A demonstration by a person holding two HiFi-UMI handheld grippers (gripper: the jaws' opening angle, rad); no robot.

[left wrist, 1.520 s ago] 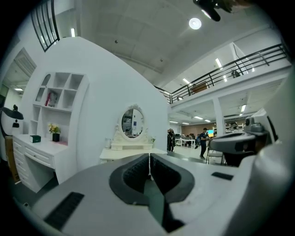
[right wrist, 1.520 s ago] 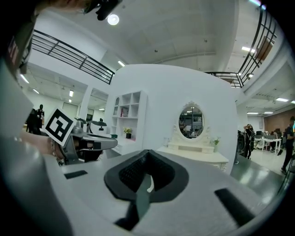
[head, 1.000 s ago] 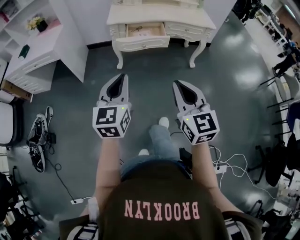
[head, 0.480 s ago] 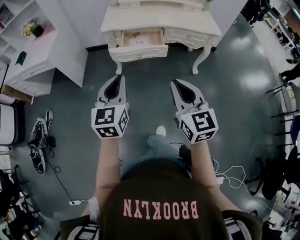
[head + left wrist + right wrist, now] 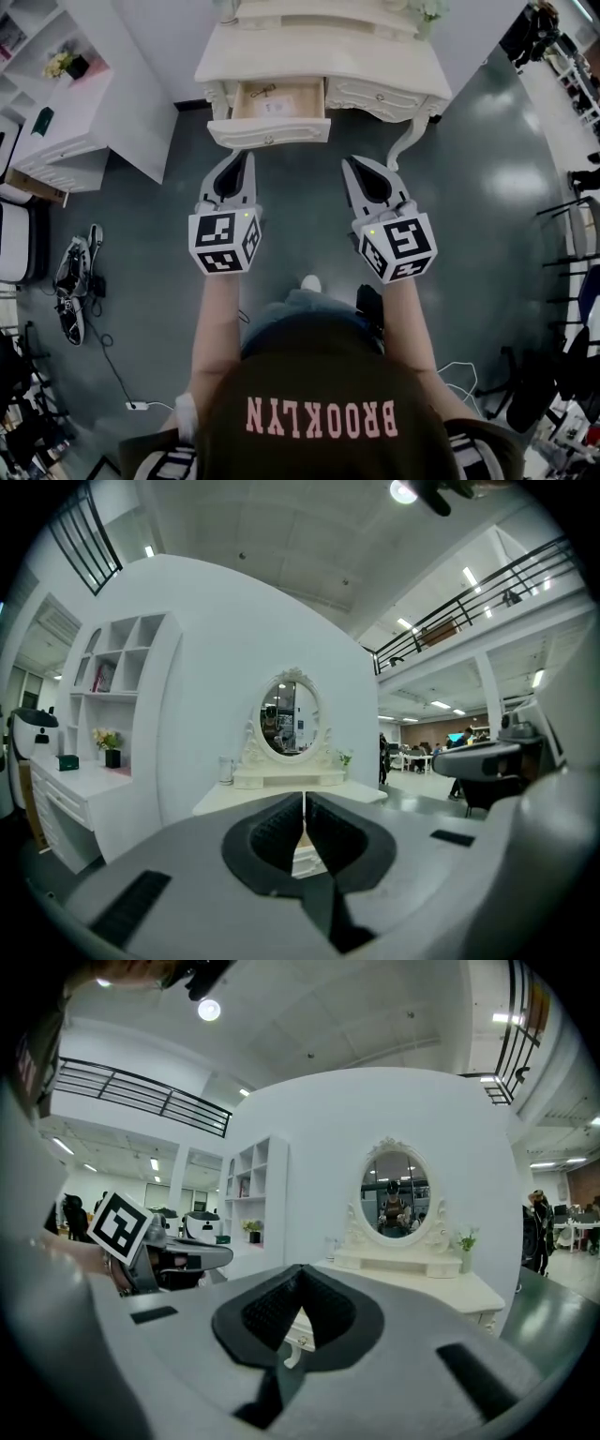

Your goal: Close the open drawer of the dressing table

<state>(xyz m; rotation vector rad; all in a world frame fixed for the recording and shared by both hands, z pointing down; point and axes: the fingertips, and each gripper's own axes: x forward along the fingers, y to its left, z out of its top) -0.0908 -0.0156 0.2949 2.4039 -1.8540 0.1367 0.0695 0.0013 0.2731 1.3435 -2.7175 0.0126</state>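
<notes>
Dark grey glossy floor (image 5: 141,244) of a large open hall, with a white wall at the back. A cream-white carved dressing table (image 5: 319,47) with curved legs is set against that wall. Its oval mirror (image 5: 291,714) is seen in both gripper views.

The open wood-lined drawer (image 5: 277,101) is found at the left of the dressing table's front, pulled out toward the person. Its cream front panel carries a small knob. A small dark item is noted inside, too small to identify.

The left hand-held gripper (image 5: 245,157) is held roughly level just before the drawer front, and no contact is visible. Its jaws are pressed together with nothing between them. The right hand-held gripper (image 5: 351,165) is held beside it, near the closed right-hand drawer (image 5: 380,94). Its jaws are likewise together and empty.

A white shelf unit (image 5: 94,103) is noted at the left.
</notes>
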